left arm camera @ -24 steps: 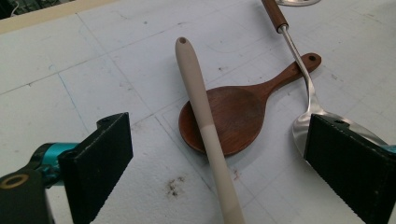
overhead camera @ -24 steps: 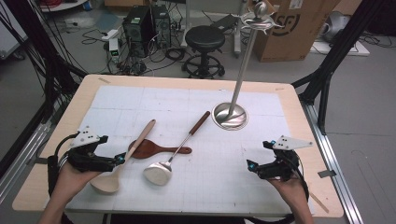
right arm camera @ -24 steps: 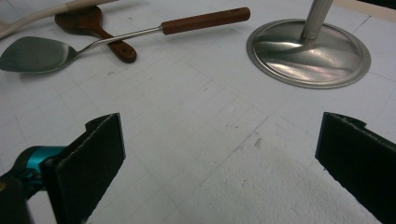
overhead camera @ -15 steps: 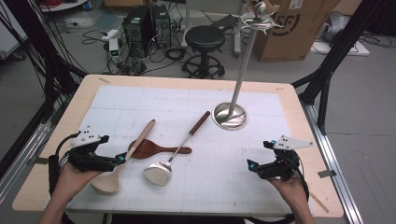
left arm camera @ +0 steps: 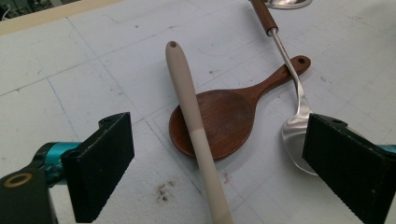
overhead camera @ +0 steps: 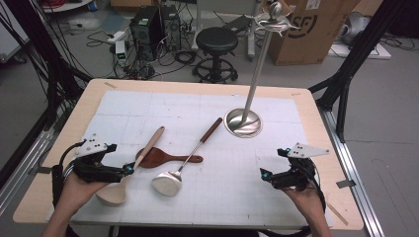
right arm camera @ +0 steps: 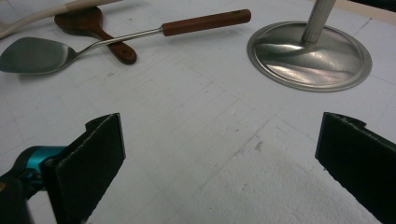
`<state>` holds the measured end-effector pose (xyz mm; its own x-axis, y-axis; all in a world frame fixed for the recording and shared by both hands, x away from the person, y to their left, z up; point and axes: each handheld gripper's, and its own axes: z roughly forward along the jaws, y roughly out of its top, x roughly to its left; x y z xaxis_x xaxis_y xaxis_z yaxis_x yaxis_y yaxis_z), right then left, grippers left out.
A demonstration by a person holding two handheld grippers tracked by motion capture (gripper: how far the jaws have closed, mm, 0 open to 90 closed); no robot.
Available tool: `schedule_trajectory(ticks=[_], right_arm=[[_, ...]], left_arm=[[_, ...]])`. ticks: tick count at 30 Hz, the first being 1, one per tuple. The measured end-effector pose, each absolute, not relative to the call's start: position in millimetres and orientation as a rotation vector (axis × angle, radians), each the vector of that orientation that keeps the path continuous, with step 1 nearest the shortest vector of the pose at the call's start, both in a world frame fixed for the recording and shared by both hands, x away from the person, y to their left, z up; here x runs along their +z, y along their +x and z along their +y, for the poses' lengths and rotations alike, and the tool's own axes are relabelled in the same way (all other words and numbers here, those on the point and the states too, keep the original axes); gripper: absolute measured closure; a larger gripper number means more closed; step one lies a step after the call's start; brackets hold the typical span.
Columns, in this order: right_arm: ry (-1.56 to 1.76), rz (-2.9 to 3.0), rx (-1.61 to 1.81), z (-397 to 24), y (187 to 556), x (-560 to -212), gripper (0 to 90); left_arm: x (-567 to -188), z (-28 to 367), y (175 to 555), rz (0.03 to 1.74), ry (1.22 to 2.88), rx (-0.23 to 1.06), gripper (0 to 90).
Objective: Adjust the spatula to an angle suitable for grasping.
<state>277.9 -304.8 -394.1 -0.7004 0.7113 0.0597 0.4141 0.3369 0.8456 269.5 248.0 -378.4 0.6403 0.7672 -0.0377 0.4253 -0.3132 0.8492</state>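
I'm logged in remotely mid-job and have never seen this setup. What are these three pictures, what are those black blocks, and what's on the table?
No robot arm here: a person holds a hand-held claw in each hand. The high view looks down on the table; the left claw and the right claw come in from the bottom. The other two pictures come from cameras riding on the claws; the black blocks are each claw's own jaws. Both claws are open and hold nothing. On the table lie a pale wooden spoon, its handle across a dark wooden spoon, and a metal spatula with a brown handle. Farther back stands a metal hanging stand. The pale spoon's handle runs between the left claw's jaws, untouched.
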Motion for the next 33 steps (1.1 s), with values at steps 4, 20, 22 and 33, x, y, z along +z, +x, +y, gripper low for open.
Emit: schedule_trajectory(ticks=[4, 20, 22, 33], right_arm=[[0.990, 2.293, 1.295, -303.7, 278.6, -394.9, 0.2], [1.004, 2.279, 1.314, -304.6, 274.9, -393.2, 0.2], [1.004, 2.280, 1.312, -304.1, 273.9, -392.8, 0.2], [0.991, 2.274, 1.311, -303.4, 275.4, -391.3, 0.2]], left_arm=[[-377.9, 246.2, 269.4, 0.930, 1.945, 0.467, 10.7], [-374.0, 205.6, 282.3, 0.822, 1.987, 0.397, 15.0], [-373.5, 199.2, 285.2, 0.816, 1.995, 0.387, 16.7], [-371.3, 167.5, 302.2, 0.796, 2.007, 0.355, 20.0]])
